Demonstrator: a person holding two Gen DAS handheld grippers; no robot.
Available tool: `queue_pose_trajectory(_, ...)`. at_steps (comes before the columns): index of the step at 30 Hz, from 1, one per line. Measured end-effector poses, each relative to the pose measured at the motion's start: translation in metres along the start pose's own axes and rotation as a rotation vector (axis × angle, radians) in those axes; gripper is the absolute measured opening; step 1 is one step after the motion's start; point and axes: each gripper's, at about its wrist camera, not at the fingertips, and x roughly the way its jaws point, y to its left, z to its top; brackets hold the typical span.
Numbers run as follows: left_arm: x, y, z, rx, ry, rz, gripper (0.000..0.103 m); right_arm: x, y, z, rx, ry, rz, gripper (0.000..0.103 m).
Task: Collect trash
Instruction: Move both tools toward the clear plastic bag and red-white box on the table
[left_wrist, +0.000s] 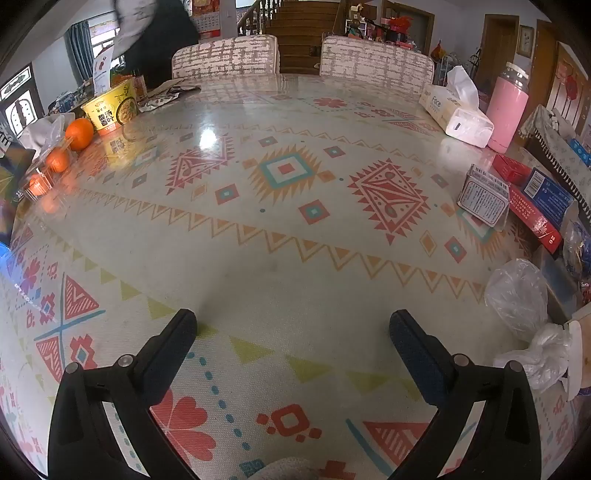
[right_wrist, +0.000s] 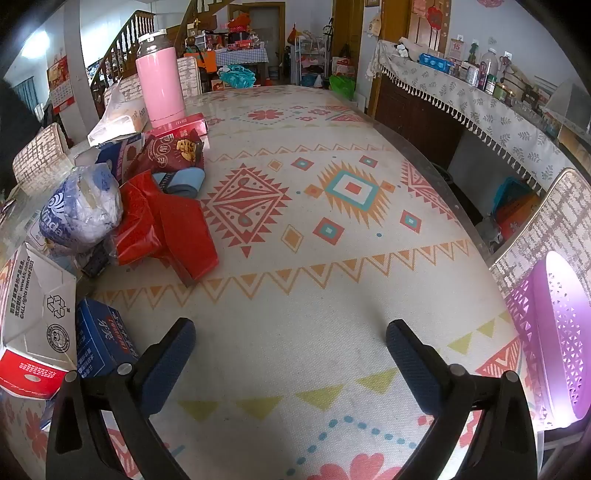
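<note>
Crumpled red plastic bag, blue-printed wrapper ball and snack packet clutter the patterned surface. Left gripper and right gripper fingers spread wide, empty.

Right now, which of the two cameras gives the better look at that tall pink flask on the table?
The right wrist view: the pink flask stands whole there, silver cap and clear lid visible, with a red box at its base. In the left wrist view the flask sits at the far right edge, its lower left side hidden behind the tissue pack.
</note>
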Motion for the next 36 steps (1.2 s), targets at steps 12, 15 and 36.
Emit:
queue_pose_trajectory(12,0.000,0.000,0.000,0.000,0.000,0.000,0.103,-0.002,0.001,-0.001,0.000,0.000,0.000,0.103)
queue_pose_trajectory(15,0.000,0.000,0.000,0.000,-0.001,0.000,0.103,-0.002,0.001,-0.001,0.000,0.000,0.000,0.103)
queue_pose_trajectory(36,-0.038,-0.017,-0.035,0.159,-0.039,-0.007,0.103,-0.043,0.016,-0.049,-0.039,0.045,0.049,0.096)
